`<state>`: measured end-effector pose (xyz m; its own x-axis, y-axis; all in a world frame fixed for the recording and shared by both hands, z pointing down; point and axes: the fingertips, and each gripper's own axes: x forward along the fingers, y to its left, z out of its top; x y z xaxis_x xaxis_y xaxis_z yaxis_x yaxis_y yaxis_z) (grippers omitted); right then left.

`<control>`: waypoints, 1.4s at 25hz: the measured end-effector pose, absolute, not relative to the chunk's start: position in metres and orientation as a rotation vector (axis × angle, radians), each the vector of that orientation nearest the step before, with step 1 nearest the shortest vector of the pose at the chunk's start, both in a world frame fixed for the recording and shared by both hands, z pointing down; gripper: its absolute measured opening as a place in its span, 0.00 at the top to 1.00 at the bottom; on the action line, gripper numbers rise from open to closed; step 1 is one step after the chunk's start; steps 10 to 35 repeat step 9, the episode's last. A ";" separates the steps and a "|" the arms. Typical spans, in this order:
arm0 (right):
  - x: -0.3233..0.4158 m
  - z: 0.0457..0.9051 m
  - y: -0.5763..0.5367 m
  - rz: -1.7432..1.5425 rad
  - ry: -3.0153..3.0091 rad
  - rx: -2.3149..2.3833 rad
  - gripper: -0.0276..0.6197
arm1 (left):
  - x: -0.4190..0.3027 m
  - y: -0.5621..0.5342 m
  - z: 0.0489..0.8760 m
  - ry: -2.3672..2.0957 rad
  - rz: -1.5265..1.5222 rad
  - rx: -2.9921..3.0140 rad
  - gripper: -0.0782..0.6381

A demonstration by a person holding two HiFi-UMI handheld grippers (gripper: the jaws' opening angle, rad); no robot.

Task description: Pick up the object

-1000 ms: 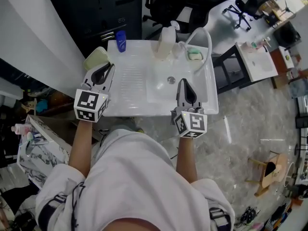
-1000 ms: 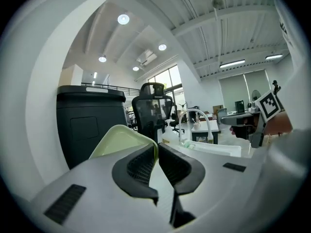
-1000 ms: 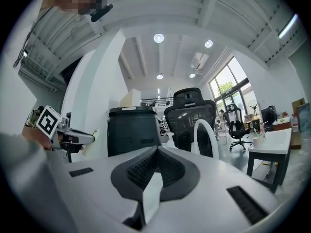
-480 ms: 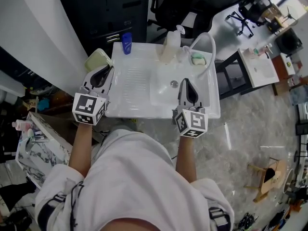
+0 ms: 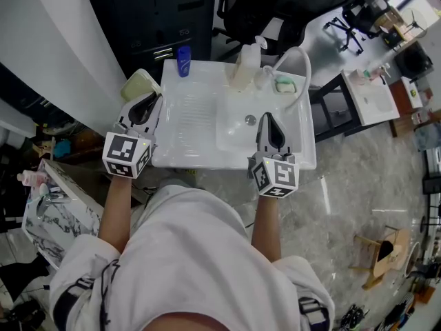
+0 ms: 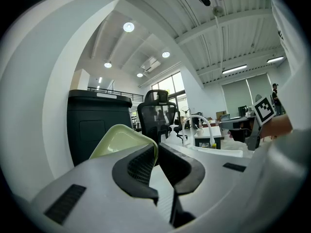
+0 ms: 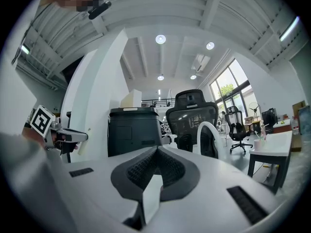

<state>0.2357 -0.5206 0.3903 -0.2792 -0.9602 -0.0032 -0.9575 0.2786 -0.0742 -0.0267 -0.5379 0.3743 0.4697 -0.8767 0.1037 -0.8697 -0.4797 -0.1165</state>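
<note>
With the left gripper (image 5: 156,98) clamped only on the thin rim of the pale green rounded plastic dish (image 5: 138,84) beside the white sink (image 5: 207,158), the dish could pivot or slip free, and the right gripper (image 5: 267,118), closed and empty, offers no support.

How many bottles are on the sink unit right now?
2. A blue bottle stands at the back left of the white sink unit; a pale bottle stands at the back beside the curved faucet. A smaller one could be hidden behind it.
</note>
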 end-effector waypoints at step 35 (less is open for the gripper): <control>0.234 0.392 -0.519 -0.083 2.468 -1.865 0.95 | -0.030 -0.537 0.374 1.575 -0.223 -2.653 0.83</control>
